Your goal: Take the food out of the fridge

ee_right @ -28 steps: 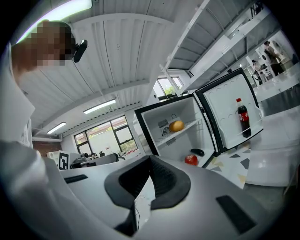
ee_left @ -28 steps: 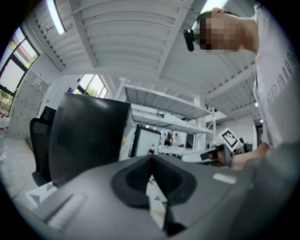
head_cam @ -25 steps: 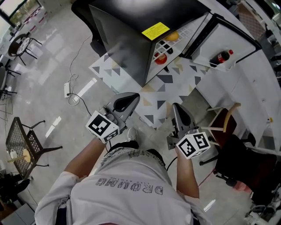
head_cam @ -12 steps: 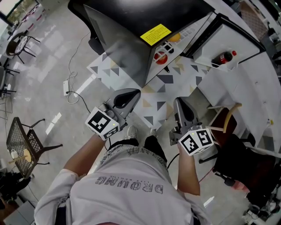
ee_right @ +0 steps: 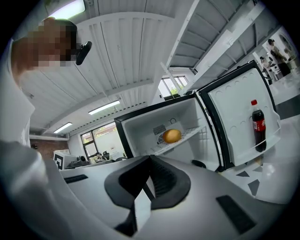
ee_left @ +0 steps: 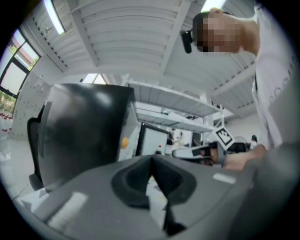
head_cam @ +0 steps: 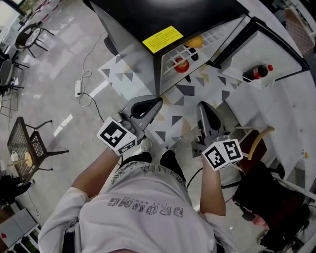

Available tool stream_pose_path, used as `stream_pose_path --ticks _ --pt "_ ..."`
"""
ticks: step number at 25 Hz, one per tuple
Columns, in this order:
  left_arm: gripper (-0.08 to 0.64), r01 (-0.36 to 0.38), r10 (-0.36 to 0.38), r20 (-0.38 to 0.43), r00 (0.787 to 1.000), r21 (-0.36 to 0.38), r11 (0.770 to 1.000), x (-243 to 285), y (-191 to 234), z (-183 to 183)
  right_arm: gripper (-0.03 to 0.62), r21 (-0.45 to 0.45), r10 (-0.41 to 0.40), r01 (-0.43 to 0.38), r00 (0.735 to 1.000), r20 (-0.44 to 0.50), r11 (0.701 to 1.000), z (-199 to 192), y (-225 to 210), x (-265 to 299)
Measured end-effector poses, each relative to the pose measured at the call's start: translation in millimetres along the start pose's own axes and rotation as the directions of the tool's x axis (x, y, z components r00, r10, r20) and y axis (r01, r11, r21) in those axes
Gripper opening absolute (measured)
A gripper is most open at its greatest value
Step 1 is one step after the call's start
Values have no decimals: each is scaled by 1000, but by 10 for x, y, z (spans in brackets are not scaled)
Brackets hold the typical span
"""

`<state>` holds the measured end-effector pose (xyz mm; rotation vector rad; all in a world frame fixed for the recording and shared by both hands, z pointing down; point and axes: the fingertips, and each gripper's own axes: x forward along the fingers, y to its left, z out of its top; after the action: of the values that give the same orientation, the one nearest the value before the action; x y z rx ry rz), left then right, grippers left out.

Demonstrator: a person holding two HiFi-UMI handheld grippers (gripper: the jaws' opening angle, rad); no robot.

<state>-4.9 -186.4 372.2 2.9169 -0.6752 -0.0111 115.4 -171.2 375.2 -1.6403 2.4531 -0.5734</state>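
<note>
Step in hand, as I read it: the approach, nothing grabbed yet. Fingers of the left gripper (ee_left: 151, 160) are pressed together, empty; right gripper (ee_right: 150, 157) same, shut w/ nothing between.

The fridge (head_cam: 192, 12) stands open ahead of both sets of fingers, its door (ee_right: 239, 112) swung out to the right of the right fingers.

Food: a yellow-orange fruit (ee_right: 172, 136) on the wire shelf (ee_right: 192, 135), ahead of and a bit above the right fingers, well apart from them. A red item (head_cam: 180, 65) sits on the level below (can't tell what it is). A cola bottle (ee_right: 258, 125) stands upright in the door rack, right of the right fingers.

To do it well, IMO:
- Spread the right fingers before they pass the fridge opening.
- Come in level over the shelf and straddle the fruit at its widest pt.
- Squeeze gently, since a round thing prob rolls on wire.
- Keep the left fingers clear of the door edge.
</note>
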Motion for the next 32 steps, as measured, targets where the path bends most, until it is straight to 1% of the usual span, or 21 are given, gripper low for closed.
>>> stream_pose_path --ticks 8,15,19,22,28,29,32 --pt "8 -86 86 11 996 10 996 354 -37 75 3 -23 82 -82 996 -19 996 180 -361 152" --pt "8 -136 136 6 991 30 990 584 -20 94 3 -32 122 -123 992 -37 992 262 -712 344" --pt "8 -162 162 8 987 40 986 672 -3 121 3 -42 154 -155 987 -36 987 353 -821 470" --pt "8 -181 181 8 983 42 983 727 11 126 6 -65 183 -185 982 -35 981 424 -861 567" --pt "8 -212 212 6 977 43 976 851 30 128 40 -89 254 -257 966 -41 962 528 -919 780" --pt "8 -215 215 6 977 44 976 874 29 125 54 -89 264 -267 963 -44 960 535 -936 817" --pt "8 -226 226 4 974 42 973 936 40 117 67 -92 283 -286 958 -52 954 556 -998 920"
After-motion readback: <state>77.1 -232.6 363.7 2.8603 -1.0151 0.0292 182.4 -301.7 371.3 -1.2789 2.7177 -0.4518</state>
